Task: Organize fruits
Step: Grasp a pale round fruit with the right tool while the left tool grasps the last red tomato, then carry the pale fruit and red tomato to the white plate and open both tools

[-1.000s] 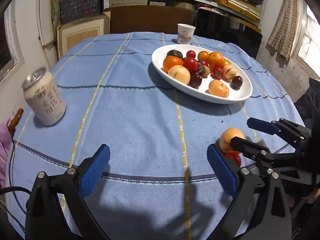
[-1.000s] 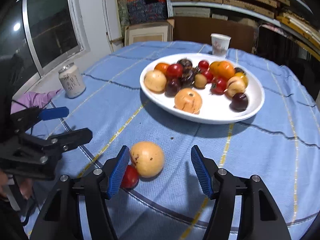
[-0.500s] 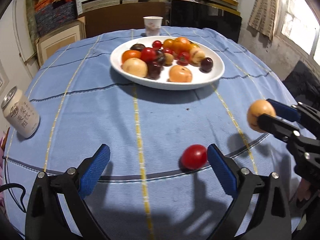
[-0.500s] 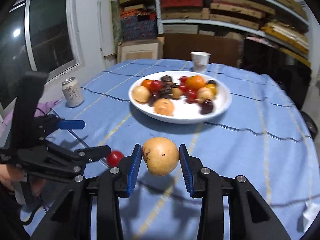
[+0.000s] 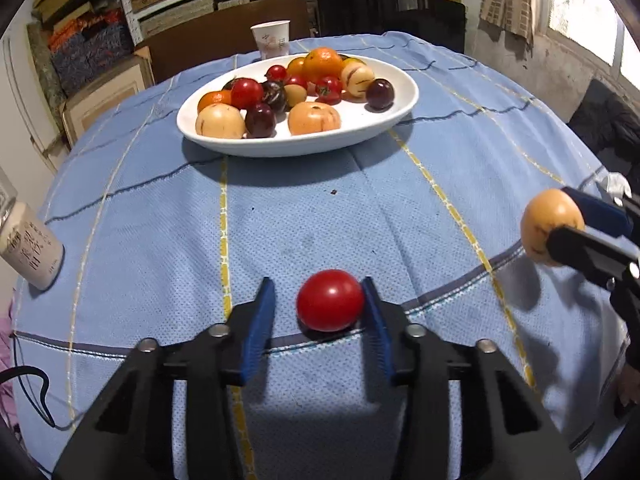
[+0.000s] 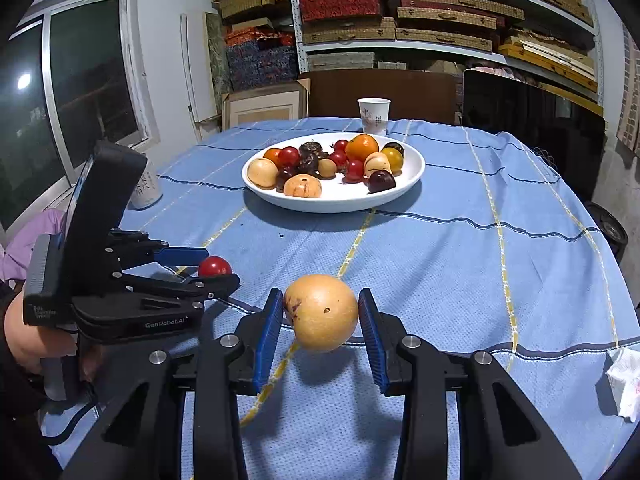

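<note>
A red tomato point(image 5: 329, 300) rests on the blue tablecloth between the closing jaws of my left gripper point(image 5: 316, 292). Its right pad touches the tomato; a gap shows at the left pad. The right wrist view shows the same left gripper point(image 6: 208, 268) around the tomato point(image 6: 215, 266). My right gripper point(image 6: 320, 304) is shut on a round yellow-orange fruit point(image 6: 322, 312) and holds it above the cloth, its shadow below. In the left wrist view that fruit point(image 5: 544, 220) hangs at the right edge. The white oval plate point(image 5: 360, 128) with several fruits stands further back.
A drink can point(image 5: 30, 252) stands at the table's left edge and a paper cup point(image 6: 373, 115) behind the plate. A crumpled tissue point(image 6: 624, 376) lies near the right edge. A person's hand point(image 6: 28, 340) grips the left tool. Shelves and boxes stand behind the table.
The right gripper shut on the yellow fruit and lifted it off the cloth. The left gripper moved over to the red tomato and its wide jaws narrowed around it.
</note>
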